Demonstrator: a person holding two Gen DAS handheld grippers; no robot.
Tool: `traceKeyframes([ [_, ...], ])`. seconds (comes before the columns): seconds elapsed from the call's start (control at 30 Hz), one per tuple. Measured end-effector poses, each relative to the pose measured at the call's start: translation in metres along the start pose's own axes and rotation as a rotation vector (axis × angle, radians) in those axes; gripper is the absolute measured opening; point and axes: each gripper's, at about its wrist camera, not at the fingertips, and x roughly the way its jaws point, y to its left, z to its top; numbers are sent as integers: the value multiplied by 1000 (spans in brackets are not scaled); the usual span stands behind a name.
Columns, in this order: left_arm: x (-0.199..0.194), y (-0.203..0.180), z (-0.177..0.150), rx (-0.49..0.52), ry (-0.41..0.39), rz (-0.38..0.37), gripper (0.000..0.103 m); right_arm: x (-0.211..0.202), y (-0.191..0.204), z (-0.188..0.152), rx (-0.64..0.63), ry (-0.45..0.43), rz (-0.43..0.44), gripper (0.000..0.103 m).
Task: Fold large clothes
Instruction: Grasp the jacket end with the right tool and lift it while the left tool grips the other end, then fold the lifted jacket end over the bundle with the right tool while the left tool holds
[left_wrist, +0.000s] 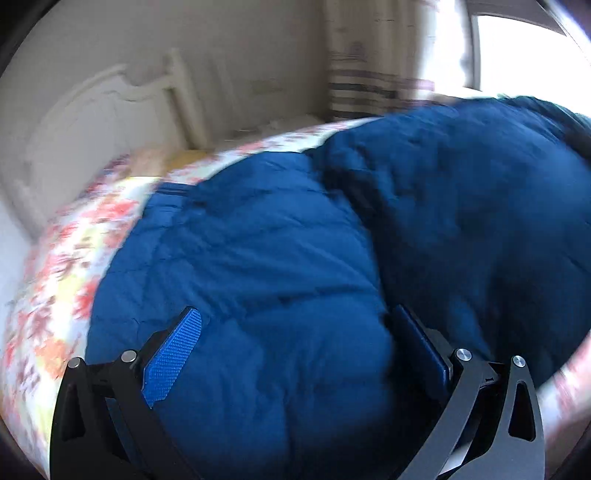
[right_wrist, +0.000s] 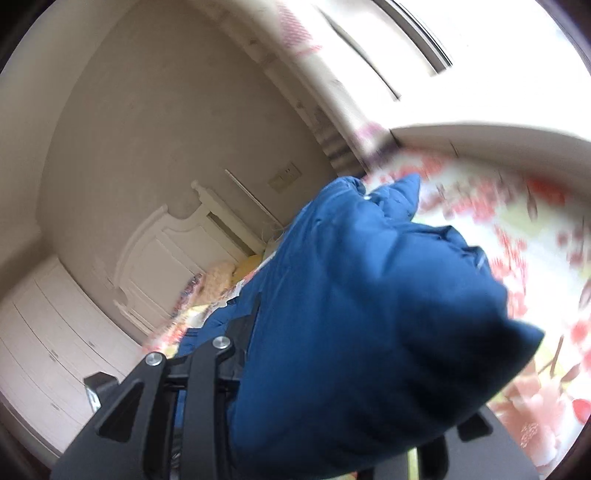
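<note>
Blue padded fabric fills my right gripper (right_wrist: 295, 424), whose jaws are clenched on a bunched part of the blue jacket (left_wrist: 295, 240) held above the floral bedspread (right_wrist: 517, 229). My left gripper (left_wrist: 295, 350) is released, its 2 pads straddling the jacket, which lies across the bed toward its foot edge. I judge a good fold needs the left jaws to pinch a matching edge first, keeping both grips level. No label or writing is readable.

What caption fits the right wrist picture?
Right claw clamps puffy blue quilted jacket above flowered bedsheet.
</note>
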Motion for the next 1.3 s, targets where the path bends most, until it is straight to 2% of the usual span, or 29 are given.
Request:
traceKeyframes([
  [0.07,-22,35,0,-36,-28,-144,99,-2,47,6,-182,-26,-47,28],
  [0.1,-33,60,2,-91,-52,-184,99,-1,76,5,-288,-38,-65,28],
  [0.23,-59,180,10,-423,-129,-292,99,21,188,-23,-700,-39,-99,30],
  [0.27,-65,216,7,-515,-147,-312,99,33,223,-44,-847,-11,-106,30],
  [0.33,-71,252,0,-584,-175,-368,99,52,263,-82,-1045,50,-113,32],
  [0.37,-68,270,-6,-617,-171,-432,99,64,278,-106,-1147,95,-111,35],
  [0.47,-45,289,-22,-682,-97,-526,99,108,294,-210,-1501,294,-100,45],
  [0.5,-35,288,-27,-697,-65,-546,99,113,292,-230,-1562,291,-107,50],
  [0.53,-26,288,-32,-709,-34,-562,99,115,289,-248,-1626,241,-136,50],
  [0.57,-18,285,-37,-717,-2,-585,99,114,289,-249,-1610,237,-143,50],
  [0.63,-12,276,-41,-712,8,-643,99,112,286,-236,-1543,248,-120,48],
  [0.67,-9,271,-38,-704,4,-678,99,110,284,-232,-1536,239,-115,48],
  [0.77,1,256,-18,-662,7,-715,99,106,282,-232,-1542,205,-120,48],
  [0.97,32,227,24,-545,110,-737,99,88,284,-230,-1508,152,-107,47],
  [1.07,40,217,47,-491,147,-736,99,93,295,-246,-1522,122,-102,48],
  [1.1,44,210,56,-444,172,-710,99,91,299,-252,-1520,111,-86,53],
  [1.13,50,203,63,-389,205,-671,97,87,300,-253,-1521,106,-64,62],
  [1.17,58,199,67,-364,237,-621,89,81,301,-254,-1523,100,-43,65],
  [1.2,65,199,68,-378,259,-619,84,74,300,-251,-1513,100,-22,70],
  [1.23,67,202,66,-388,257,-631,80,64,299,-247,-1492,99,-2,74],
  [1.3,61,206,62,-385,220,-633,63,35,286,-228,-1384,71,17,81],
])
